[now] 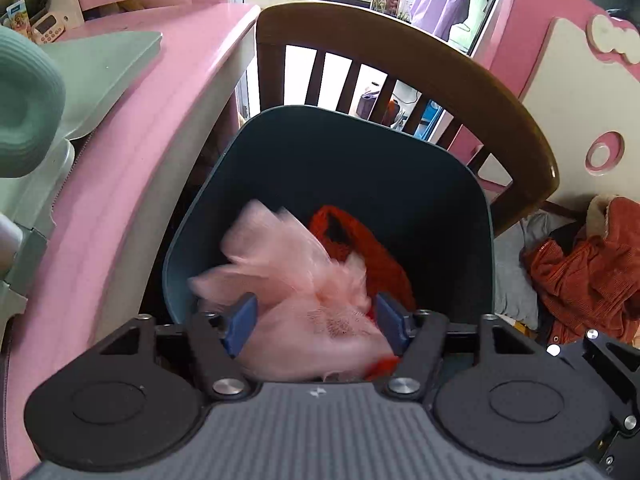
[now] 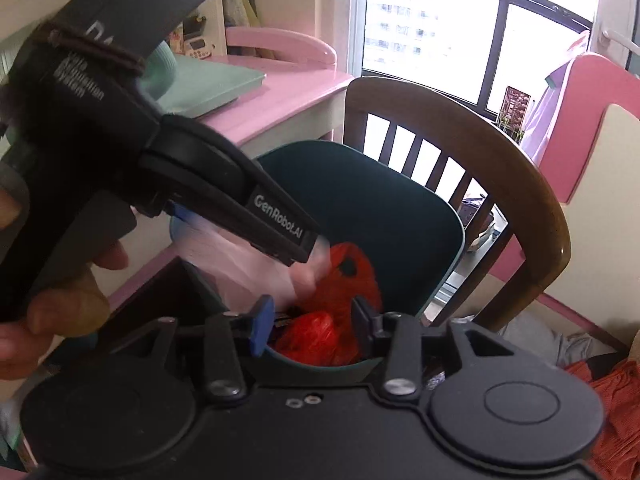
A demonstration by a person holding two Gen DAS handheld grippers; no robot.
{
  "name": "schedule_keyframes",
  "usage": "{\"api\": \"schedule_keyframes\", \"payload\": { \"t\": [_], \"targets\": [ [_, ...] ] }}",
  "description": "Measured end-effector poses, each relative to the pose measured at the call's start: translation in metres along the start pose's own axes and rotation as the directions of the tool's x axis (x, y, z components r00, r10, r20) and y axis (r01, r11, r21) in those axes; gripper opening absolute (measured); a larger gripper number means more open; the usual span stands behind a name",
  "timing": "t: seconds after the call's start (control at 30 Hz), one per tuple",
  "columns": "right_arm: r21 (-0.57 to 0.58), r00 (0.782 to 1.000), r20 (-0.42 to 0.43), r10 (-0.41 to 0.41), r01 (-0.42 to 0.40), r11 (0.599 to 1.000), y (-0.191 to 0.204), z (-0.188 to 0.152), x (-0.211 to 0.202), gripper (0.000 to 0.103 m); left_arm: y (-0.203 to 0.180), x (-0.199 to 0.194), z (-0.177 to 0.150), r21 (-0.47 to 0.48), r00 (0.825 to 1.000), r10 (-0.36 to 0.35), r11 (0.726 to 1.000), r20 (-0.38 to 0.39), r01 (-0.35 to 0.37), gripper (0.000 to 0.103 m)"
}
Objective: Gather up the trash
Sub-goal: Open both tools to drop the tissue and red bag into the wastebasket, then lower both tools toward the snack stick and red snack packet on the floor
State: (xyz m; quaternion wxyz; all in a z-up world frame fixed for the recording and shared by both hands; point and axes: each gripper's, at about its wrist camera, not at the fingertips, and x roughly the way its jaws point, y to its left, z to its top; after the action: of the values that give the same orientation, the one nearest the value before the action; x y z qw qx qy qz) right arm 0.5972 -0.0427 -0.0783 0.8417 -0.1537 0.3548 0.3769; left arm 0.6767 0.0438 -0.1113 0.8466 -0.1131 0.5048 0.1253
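We've got the bin (image 1: 400,184) sitting right in front of the chair (image 1: 400,52), desk (image 1: 132,128) on its left, two bags (image 1: 304,280) inside, clothes pile (image 1: 580,268) off right.

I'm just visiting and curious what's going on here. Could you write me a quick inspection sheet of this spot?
Surface: pink desk beside the bin.
Job's things: dark bin; blurred pink plastic bag at its mouth; red bag inside.
Clutter: orange jacket, green mat.
Grippers: left gripper open around the pink bag; right gripper open over the bin.
Cables: nothing seen.
Surroundings: wooden chair, window.
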Motion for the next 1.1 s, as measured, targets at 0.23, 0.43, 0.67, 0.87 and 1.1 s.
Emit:
{"api": "schedule_keyframes", "payload": {
  "t": [0.23, 0.43, 0.67, 0.87, 1.1],
  "targets": [
    [0.030, 0.999, 0.033, 0.017, -0.018, 0.999, 0.003, -0.004, -0.029, 0.057, 0.000, -0.030, -0.016, 0.052, 0.999, -0.007, 0.999, 0.053, 0.004, 0.071],
    [0.055, 0.998, 0.061, 0.021, -0.024, 0.998, 0.008, -0.014, -0.058, 0.062, 0.003, -0.073, -0.040, 0.115, 0.994, -0.024, 0.993, 0.110, 0.011, 0.072],
    [0.081, 0.997, 0.077, 0.013, -0.020, 0.997, 0.022, -0.034, -0.092, 0.064, 0.014, -0.119, -0.081, 0.146, 0.988, -0.049, 0.989, 0.143, 0.028, 0.072],
    [0.128, 0.996, 0.087, 0.002, -0.014, 0.992, 0.045, -0.059, -0.121, 0.067, 0.029, -0.148, -0.123, 0.151, 0.985, -0.090, 0.986, 0.144, 0.068, 0.075],
    [0.172, 0.997, 0.076, -0.005, -0.008, 0.985, 0.076, -0.093, -0.142, 0.076, 0.048, -0.171, -0.180, 0.163, 0.981, -0.130, 0.981, 0.145, 0.106, 0.078]
  ]
}}
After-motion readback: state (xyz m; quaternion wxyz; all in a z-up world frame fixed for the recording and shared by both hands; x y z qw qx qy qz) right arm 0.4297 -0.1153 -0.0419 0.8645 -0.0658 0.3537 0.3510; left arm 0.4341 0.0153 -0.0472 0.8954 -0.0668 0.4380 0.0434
